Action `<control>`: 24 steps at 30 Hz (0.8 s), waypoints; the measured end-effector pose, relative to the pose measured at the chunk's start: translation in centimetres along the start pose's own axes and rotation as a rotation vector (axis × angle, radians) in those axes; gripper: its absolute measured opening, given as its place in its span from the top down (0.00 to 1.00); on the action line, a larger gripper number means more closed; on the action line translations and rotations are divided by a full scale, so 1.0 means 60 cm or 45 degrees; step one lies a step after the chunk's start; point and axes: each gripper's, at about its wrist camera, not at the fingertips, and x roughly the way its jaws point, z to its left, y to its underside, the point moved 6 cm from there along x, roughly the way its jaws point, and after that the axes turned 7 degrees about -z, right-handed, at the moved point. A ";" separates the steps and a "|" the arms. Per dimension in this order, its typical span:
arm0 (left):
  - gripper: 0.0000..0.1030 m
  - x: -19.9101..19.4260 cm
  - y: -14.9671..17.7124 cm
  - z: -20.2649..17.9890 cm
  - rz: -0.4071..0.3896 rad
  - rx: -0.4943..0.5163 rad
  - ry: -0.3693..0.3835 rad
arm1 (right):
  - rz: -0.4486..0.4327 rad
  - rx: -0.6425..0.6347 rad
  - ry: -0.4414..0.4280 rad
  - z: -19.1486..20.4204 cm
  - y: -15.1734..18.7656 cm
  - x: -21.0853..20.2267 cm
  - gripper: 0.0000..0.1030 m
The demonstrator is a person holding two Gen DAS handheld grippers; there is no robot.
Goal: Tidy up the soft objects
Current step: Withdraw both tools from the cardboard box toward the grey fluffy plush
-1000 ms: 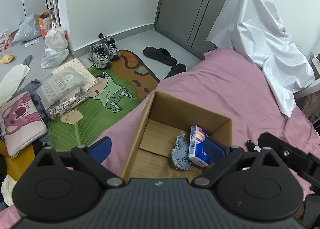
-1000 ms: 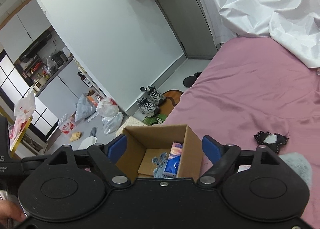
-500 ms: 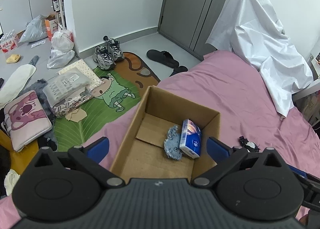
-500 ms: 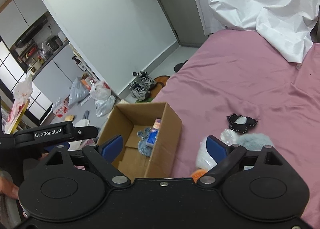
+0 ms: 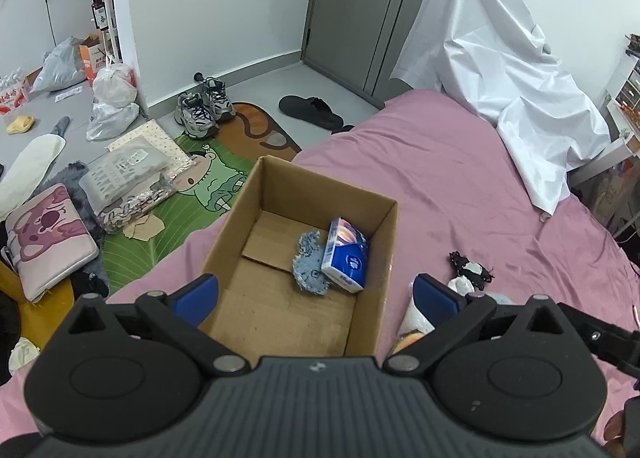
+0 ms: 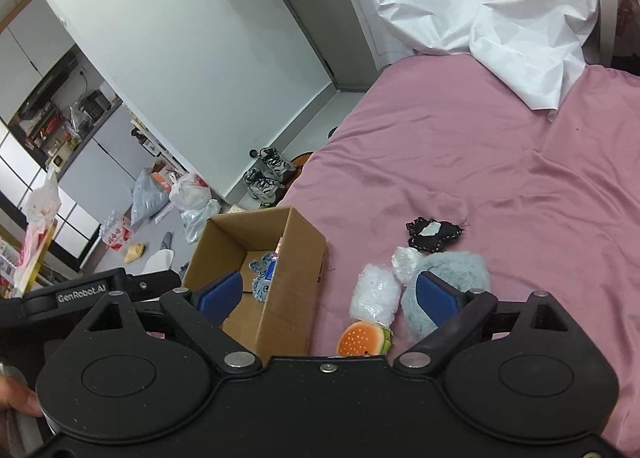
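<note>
A pink-sheeted bed is seen carrying an open cardboard box at its edge, and every place here is given from that box. A white sheet is draped well beyond the box at the far end of the bed. Inside the box, against its far right wall, a blue tissue pack is leaned on a blue fluffy cloth. To the right of the box, on the bed, a grey fluffy item is lain, with a white bagged item between it and the box, a black pouch farther off, and a burger-shaped toy near the box's front corner. The left hand-held gripper is held wide open over the box, nothing gripped. The right hand-held gripper is likewise spread wide, empty, above the box's right wall and the soft items.
</note>
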 end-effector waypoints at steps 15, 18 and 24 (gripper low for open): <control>0.00 -0.016 0.028 -0.081 0.012 0.077 -0.042 | 0.008 0.061 -0.033 -0.060 -0.010 -0.032 0.00; 0.00 -0.014 0.036 -0.097 0.018 0.092 -0.052 | 0.010 0.069 -0.033 -0.072 -0.010 -0.034 0.00; 0.00 -0.009 0.047 -0.128 0.017 0.125 -0.070 | 0.010 0.115 -0.045 -0.099 -0.012 -0.038 0.00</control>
